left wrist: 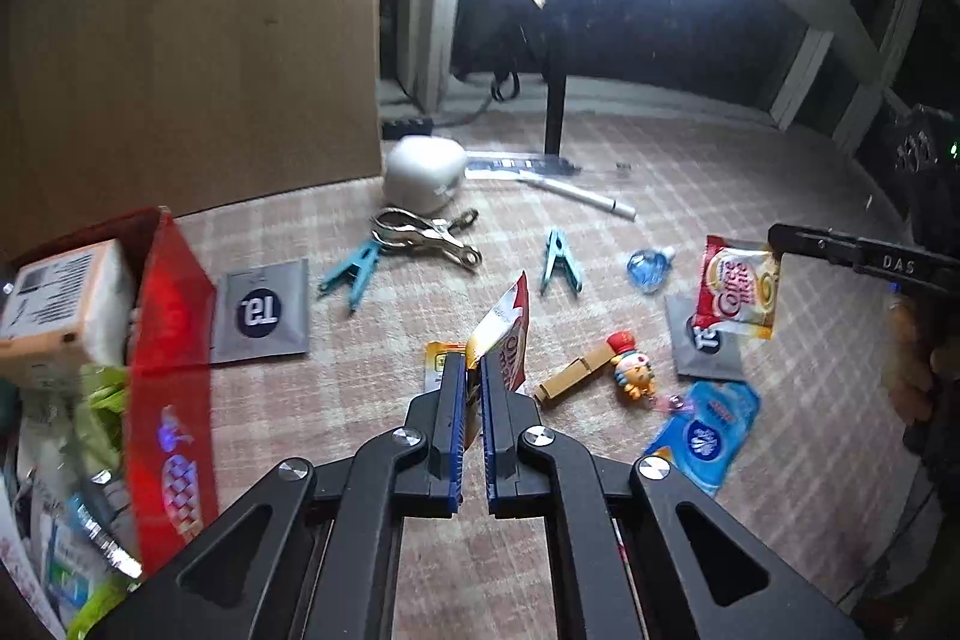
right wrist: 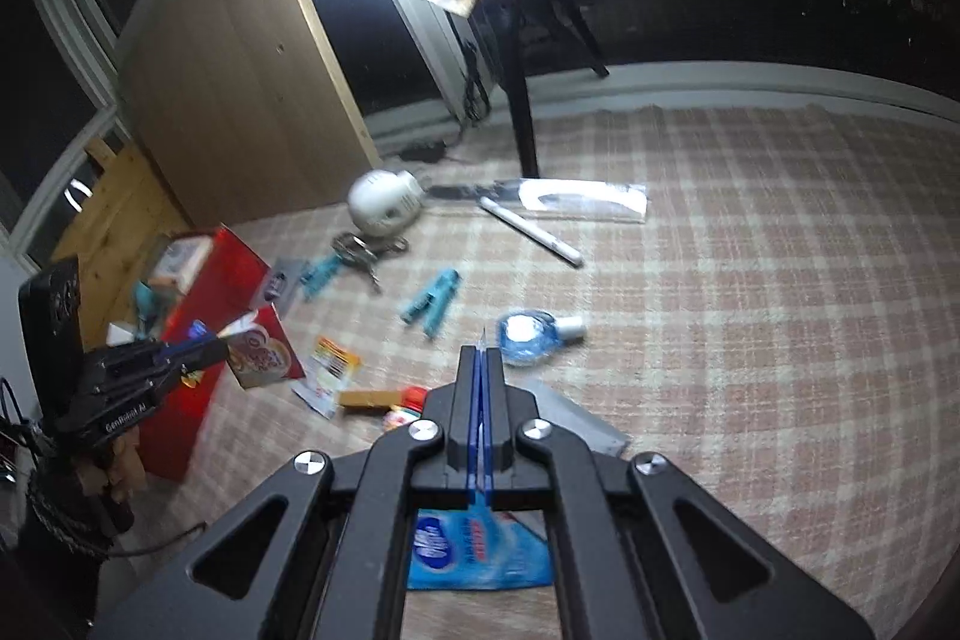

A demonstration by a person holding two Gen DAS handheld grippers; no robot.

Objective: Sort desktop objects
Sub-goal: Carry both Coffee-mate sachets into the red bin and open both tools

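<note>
Both grippers clamped on creamer sachets, left gripper (left wrist: 474,364) and right gripper (right wrist: 483,358), lifted off the cloth; next, carry both to the red box (left wrist: 171,340), left of the clutter.

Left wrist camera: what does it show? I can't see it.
The left claw pinches a red and white packet above a checked tablecloth. The right claw holds another packet; clothespins, a pen and a red box are nearby.
</note>
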